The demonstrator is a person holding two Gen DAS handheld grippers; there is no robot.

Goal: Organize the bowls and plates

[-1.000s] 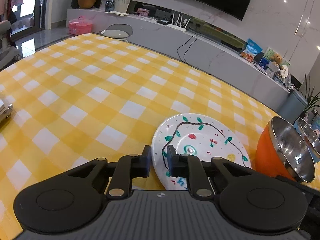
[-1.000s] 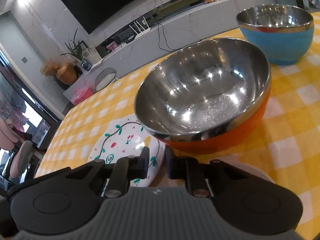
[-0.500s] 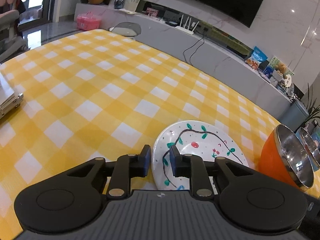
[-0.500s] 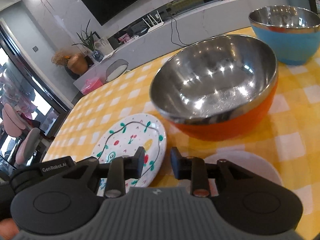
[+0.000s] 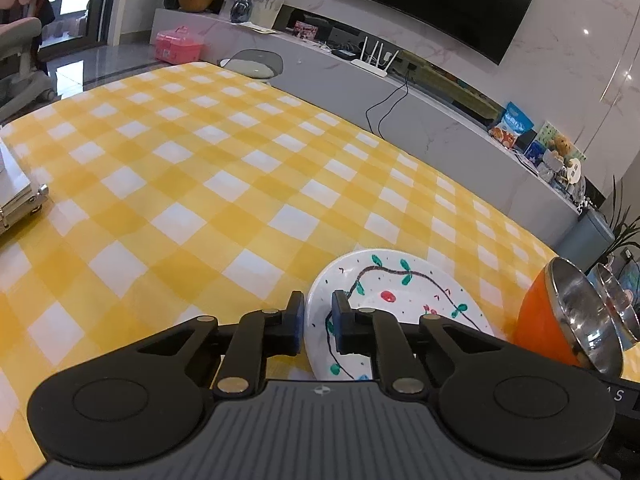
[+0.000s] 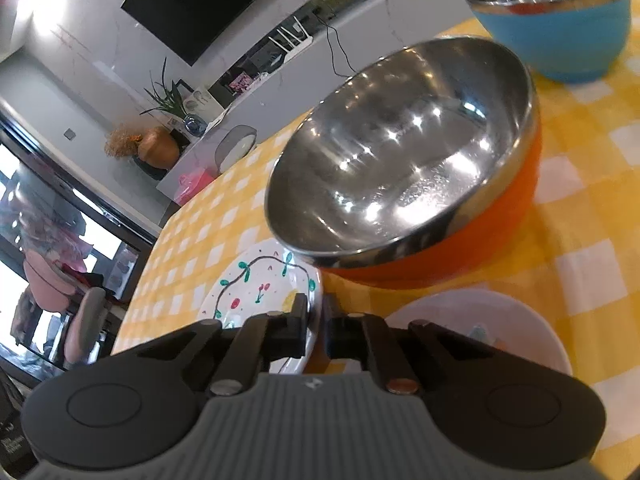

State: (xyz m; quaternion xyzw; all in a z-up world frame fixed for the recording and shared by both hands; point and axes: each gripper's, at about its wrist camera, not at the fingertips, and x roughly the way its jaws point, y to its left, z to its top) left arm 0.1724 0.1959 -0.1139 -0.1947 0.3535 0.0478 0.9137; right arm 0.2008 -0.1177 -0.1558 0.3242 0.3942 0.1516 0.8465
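A white plate painted with a vine and cherries (image 5: 404,300) (image 6: 256,284) lies on the yellow checked tablecloth (image 5: 200,184). My left gripper (image 5: 319,320) straddles its left rim; its jaws are closing and the pads sit against the rim. On the opposite rim my right gripper (image 6: 316,322) is shut, pinching the edge. Just beyond the plate an orange bowl with a steel inside (image 6: 404,168) (image 5: 540,320) leans toward the right gripper. A blue steel-lined bowl (image 6: 560,32) stands behind it. A pale plain plate (image 6: 480,320) lies under the right gripper's right finger.
A metal case (image 5: 16,196) sits at the table's left edge. A grey chair back (image 5: 252,64) stands at the far edge, with a long grey cabinet (image 5: 440,120) behind it. Bare cloth stretches left of and beyond the painted plate.
Both grippers spread their jaws slightly half a second ago and have closed again on the painted plate's rims. The right view has rolled, so the bowls now look more tilted.
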